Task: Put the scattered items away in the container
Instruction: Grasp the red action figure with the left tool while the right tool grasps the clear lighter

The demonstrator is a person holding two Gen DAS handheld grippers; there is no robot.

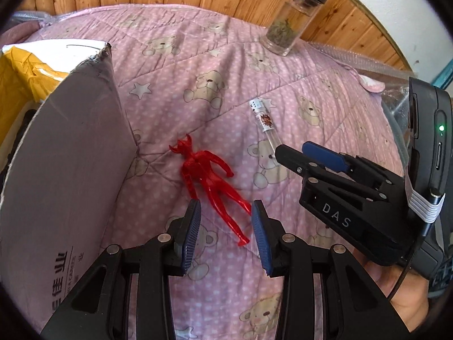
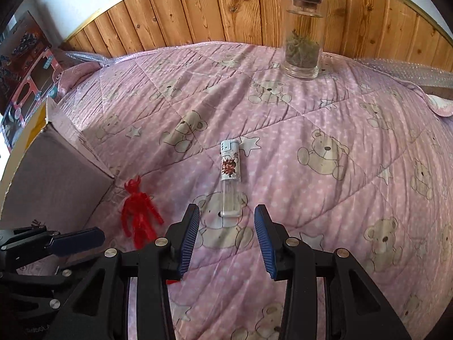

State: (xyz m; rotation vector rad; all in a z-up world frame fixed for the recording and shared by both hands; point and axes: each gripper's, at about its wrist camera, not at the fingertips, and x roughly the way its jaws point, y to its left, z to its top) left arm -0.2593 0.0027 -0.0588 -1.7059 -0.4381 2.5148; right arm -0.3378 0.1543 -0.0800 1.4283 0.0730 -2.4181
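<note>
A red plastic figure [image 1: 206,175] lies on the pink bear quilt beside the cardboard box [image 1: 70,155]. My left gripper [image 1: 225,204] hovers open just above it, with the figure's legs between the fingertips and no pad touching them. A clear lighter [image 2: 230,175] with a printed label lies further right. My right gripper [image 2: 226,208] stands open over the lighter's near end without gripping it. The red figure [image 2: 140,215] and the box [image 2: 56,175] also show at the left of the right wrist view. The right gripper [image 1: 311,153] partly hides the lighter [image 1: 264,119] in the left wrist view.
A glass jar [image 2: 303,36] with dried leaves and a metal lid stands at the far edge of the quilt [image 2: 325,107], against the wooden wall panelling. A toy package [image 2: 25,85] leans beyond the box. Yellow flaps [image 1: 17,76] line the box's inside. A hand holds the right gripper.
</note>
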